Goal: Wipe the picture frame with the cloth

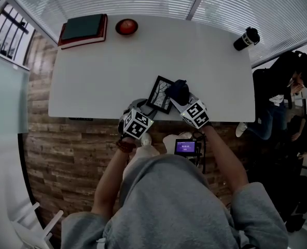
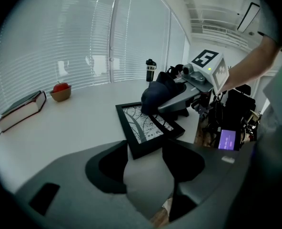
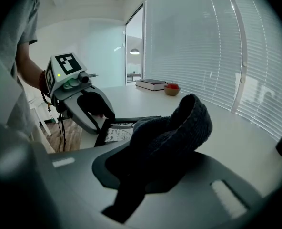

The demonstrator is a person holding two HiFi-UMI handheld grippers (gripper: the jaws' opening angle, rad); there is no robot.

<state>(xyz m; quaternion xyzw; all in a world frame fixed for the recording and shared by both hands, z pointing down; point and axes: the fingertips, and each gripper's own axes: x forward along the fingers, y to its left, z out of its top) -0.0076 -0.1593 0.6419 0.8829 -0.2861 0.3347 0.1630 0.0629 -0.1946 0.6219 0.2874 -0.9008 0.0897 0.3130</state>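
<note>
White table (image 1: 101, 77), near edge: right gripper (image 3: 150, 151) clamps a dark knitted cloth (image 3: 179, 123) over the picture frame (image 1: 160, 94). Left gripper (image 2: 145, 144) gapes around its corner.

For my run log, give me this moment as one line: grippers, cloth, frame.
left gripper: open at near corner of picture frame | right gripper: shut on cloth | cloth: over frame's far corner

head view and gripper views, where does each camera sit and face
Head view: on the person's head, looking steeply down at the table, picture frame, left tool and right tool; grey sleeves show.
Left gripper view: on the left tool, looking along its open jaws over the picture frame toward the blinds; a forearm shows.
Right gripper view: on the right tool, looking past its gripped cloth at the left tool; an arm shows.
Both gripper views share the picture frame.
</note>
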